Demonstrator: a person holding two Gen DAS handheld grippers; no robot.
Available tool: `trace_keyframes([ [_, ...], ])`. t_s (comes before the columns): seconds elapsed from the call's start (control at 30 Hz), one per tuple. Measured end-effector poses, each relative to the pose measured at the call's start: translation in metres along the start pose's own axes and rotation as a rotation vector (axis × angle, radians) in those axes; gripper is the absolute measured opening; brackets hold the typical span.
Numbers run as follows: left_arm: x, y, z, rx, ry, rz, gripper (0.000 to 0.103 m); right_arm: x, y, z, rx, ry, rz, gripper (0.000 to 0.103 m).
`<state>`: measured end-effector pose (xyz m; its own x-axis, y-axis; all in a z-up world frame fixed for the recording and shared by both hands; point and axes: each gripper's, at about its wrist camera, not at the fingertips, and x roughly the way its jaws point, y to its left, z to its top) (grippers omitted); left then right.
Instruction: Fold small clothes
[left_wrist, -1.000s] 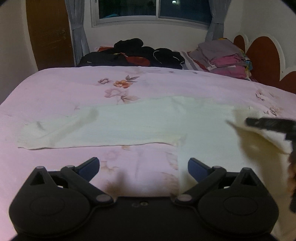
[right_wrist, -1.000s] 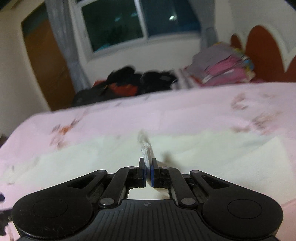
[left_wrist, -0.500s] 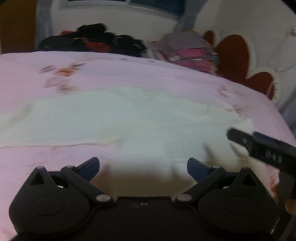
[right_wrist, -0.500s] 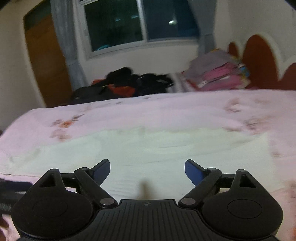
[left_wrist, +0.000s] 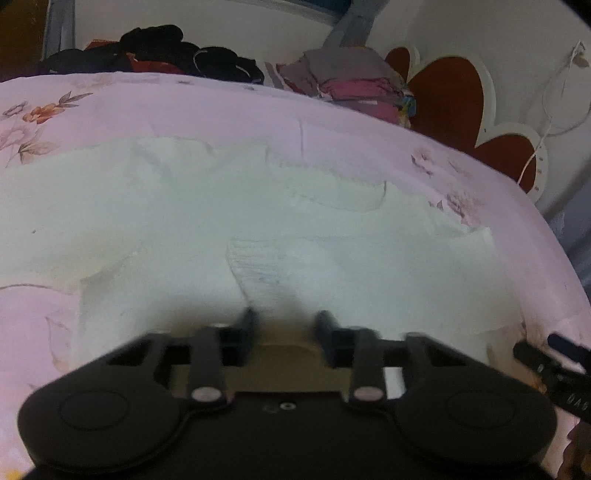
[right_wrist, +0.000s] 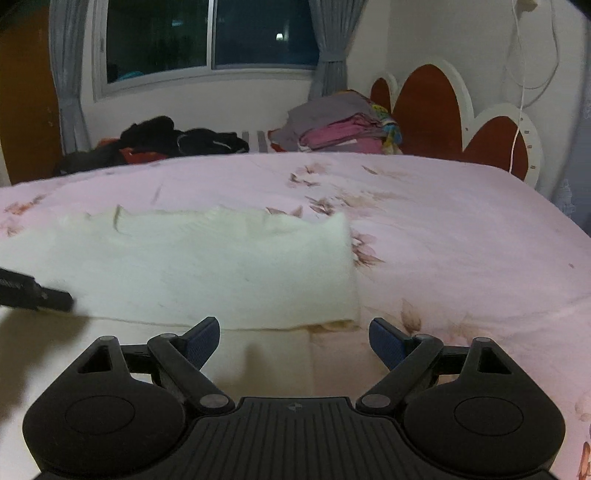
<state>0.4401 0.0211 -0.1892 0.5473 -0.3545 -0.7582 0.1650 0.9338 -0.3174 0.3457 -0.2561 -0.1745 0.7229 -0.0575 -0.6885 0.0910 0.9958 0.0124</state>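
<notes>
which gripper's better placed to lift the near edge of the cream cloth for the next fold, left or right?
Left, probably. The left gripper is over the cream cloth, jaws closing with fabric between them. The right gripper stands open with nothing in it.

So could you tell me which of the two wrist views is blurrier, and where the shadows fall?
Left wrist view: softer overall, left gripper smeared as its jaws close, dark shadow on the cream garment just ahead. Right wrist view: sharper, open right gripper crisp, faint shadow below it; fisheye bends the pink bedspread edge.
</notes>
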Motion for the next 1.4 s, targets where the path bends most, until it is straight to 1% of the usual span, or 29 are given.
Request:
trace_keyframes([
  [0.03, 0.0, 0.001, 0.0, -0.019, -0.002, -0.024, 0.009, 0.003, -0.003, -0.001, 0.005, 0.008, 0.0, 0.087],
  [0.07, 0.0, 0.0, 0.001, -0.026, -0.005, -0.025, 0.008, 0.007, -0.005, -0.003, 0.012, 0.018, -0.001, 0.087],
  [0.17, -0.009, -0.006, 0.009, -0.01, -0.051, -0.031, 0.008, 0.019, -0.008, -0.002, 0.022, 0.039, 0.004, 0.087],
  [0.27, -0.031, -0.004, 0.027, -0.034, -0.121, -0.063, 0.008, 0.029, -0.007, -0.002, 0.017, 0.048, 0.005, 0.087],
  [0.33, -0.045, -0.003, 0.039, -0.027, -0.166, -0.069, 0.008, 0.038, -0.006, 0.001, 0.01, 0.055, 0.004, 0.087],
  [0.4, -0.055, 0.001, 0.049, -0.025, -0.206, -0.059, 0.008, 0.044, -0.004, 0.003, 0.009, 0.056, 0.004, 0.087],
  [0.5, -0.062, 0.016, 0.057, -0.046, -0.238, -0.029, 0.008, 0.056, -0.002, 0.008, 0.019, 0.059, 0.007, 0.087],
  [0.57, -0.06, 0.029, 0.057, -0.063, -0.233, 0.001, 0.008, 0.062, -0.001, 0.012, 0.032, 0.056, 0.013, 0.087],
  [0.63, -0.053, 0.04, 0.051, -0.086, -0.21, 0.021, 0.008, 0.069, -0.001, 0.015, 0.041, 0.053, 0.02, 0.087],
  [0.67, -0.047, 0.045, 0.048, -0.091, -0.197, 0.037, 0.008, 0.071, -0.001, 0.017, 0.048, 0.054, 0.026, 0.082],
  [0.7, -0.043, 0.049, 0.044, -0.095, -0.185, 0.047, 0.008, 0.073, -0.002, 0.018, 0.059, 0.058, 0.043, 0.07],
  [0.73, -0.037, 0.054, 0.04, -0.104, -0.171, 0.059, 0.008, 0.074, -0.003, 0.019, 0.072, 0.067, 0.064, 0.047],
  [0.77, -0.034, 0.06, 0.035, -0.112, -0.16, 0.065, 0.008, 0.075, -0.004, 0.021, 0.087, 0.076, 0.081, 0.041],
  [0.83, -0.027, 0.066, 0.029, -0.111, -0.135, 0.079, 0.008, 0.075, -0.005, 0.022, 0.089, 0.083, 0.086, 0.04],
  [0.87, -0.023, 0.068, 0.026, -0.106, -0.124, 0.089, 0.008, 0.075, -0.007, 0.022, 0.099, 0.088, 0.089, 0.031],
  [0.9, -0.018, 0.07, 0.024, -0.101, -0.114, 0.098, 0.008, 0.075, -0.012, 0.021, 0.125, 0.096, 0.091, 0.027],
  [0.93, -0.016, 0.072, 0.021, -0.104, -0.101, 0.104, 0.008, 0.076, -0.018, 0.02, 0.162, 0.104, 0.094, 0.026],
  [0.97, -0.014, 0.074, 0.018, -0.107, -0.095, 0.107, 0.008, 0.075, -0.023, 0.02, 0.192, 0.114, 0.098, 0.026],
  [1.03, -0.015, 0.071, 0.017, -0.079, -0.094, 0.122, 0.01, 0.071, -0.026, 0.022, 0.195, 0.123, 0.089, 0.026],
  [1.1, -0.019, 0.066, 0.019, -0.038, -0.095, 0.155, 0.021, 0.062, -0.028, 0.026, 0.195, 0.102, 0.083, 0.026],
  [1.13, -0.023, 0.064, 0.02, -0.027, -0.107, 0.19, 0.031, 0.059, -0.03, 0.03, 0.199, 0.079, 0.085, 0.026],
  [1.17, -0.027, 0.062, 0.02, -0.023, -0.123, 0.21, 0.042, 0.057, -0.031, 0.035, 0.202, 0.061, 0.09, 0.031],
  [1.2, -0.032, 0.063, 0.02, -0.022, -0.141, 0.218, 0.05, 0.058, -0.033, 0.04, 0.206, 0.058, 0.094, 0.038],
  [1.23, -0.037, 0.062, 0.02, -0.027, -0.161, 0.23, 0.067, 0.062, -0.034, 0.044, 0.209, 0.058, 0.097, 0.059],
  [1.27, -0.043, 0.062, 0.02, -0.027, -0.184, 0.244, 0.069, 0.067, -0.034, 0.049, 0.207, 0.054, 0.09, 0.067],
  [1.33, -0.05, 0.058, 0.02, -0.002, -0.209, 0.24, 0.068, 0.078, -0.032, 0.058, 0.192, 0.05, 0.096, 0.067],
  [1.4, -0.049, 0.051, 0.022, 0.022, -0.198, 0.218, 0.068, 0.096, -0.033, 0.065, 0.206, 0.07, 0.1, 0.066],
])
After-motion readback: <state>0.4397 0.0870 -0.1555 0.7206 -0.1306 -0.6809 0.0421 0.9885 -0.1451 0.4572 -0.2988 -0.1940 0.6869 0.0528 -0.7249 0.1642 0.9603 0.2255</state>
